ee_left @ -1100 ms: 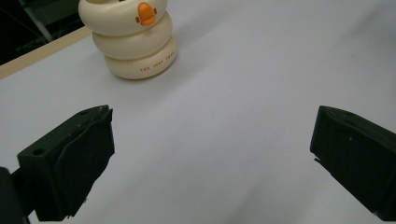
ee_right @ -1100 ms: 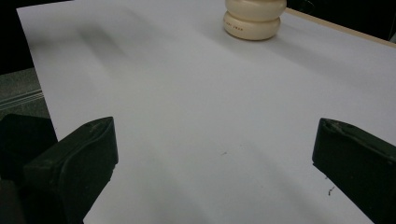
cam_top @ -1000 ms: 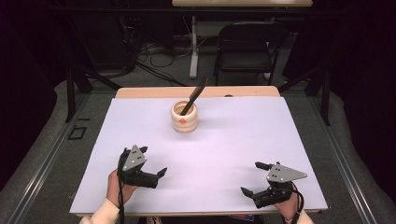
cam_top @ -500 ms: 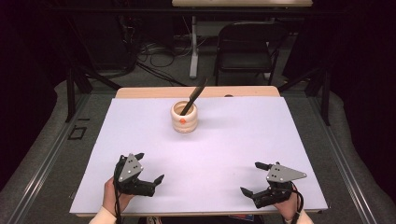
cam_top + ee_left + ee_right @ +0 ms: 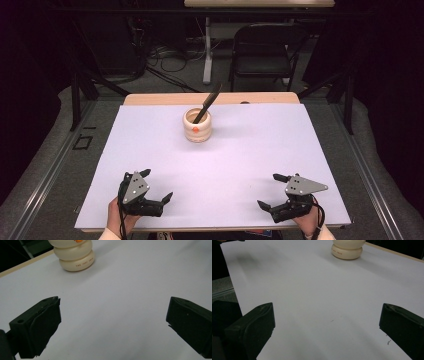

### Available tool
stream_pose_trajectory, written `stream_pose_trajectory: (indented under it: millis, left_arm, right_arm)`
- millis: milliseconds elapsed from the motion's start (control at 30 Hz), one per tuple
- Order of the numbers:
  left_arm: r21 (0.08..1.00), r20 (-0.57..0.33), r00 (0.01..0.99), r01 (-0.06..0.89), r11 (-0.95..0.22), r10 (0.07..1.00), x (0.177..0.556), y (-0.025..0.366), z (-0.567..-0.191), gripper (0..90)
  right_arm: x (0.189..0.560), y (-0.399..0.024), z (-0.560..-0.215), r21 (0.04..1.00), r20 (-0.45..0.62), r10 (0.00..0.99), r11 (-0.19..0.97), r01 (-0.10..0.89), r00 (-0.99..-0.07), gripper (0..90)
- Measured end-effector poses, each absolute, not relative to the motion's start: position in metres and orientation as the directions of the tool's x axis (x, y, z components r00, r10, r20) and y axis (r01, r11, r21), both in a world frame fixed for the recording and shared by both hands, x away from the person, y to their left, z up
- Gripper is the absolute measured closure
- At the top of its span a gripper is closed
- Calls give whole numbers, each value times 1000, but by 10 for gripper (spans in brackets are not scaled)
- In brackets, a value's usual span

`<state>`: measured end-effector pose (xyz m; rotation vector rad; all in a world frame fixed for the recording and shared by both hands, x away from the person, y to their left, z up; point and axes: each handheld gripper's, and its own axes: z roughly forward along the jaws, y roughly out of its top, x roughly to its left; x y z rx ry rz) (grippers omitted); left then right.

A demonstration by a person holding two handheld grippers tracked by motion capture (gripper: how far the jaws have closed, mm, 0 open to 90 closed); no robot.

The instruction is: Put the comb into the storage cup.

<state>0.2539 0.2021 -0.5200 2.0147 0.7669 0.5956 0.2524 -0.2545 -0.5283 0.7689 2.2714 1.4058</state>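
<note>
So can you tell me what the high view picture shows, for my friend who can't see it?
A cream pot with a dark stick leaning in it stands toward the far side of a white table. At the near edge, a person holds the left gripper and the right gripper, both with jaws open and holding nothing.

Cream ribbed pot point(image 5: 197, 126) — upright, mid-table

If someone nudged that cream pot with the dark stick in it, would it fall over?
Probably not easily: the cream pot looks squat, with a broad base. The dark stick leans out past its rim, so it may rattle or shift. The pot's glossy surface might slide on the white sheet.
</note>
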Motion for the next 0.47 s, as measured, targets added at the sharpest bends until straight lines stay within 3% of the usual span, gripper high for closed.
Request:
stream_pose_trajectory:
  millis: [467]
  left_arm:
    - [846,113,701,304,-437,704,254,204,-523,0]
  right_arm:
    - [253,-255,-529,896,-21,614,362,258,-789,0]
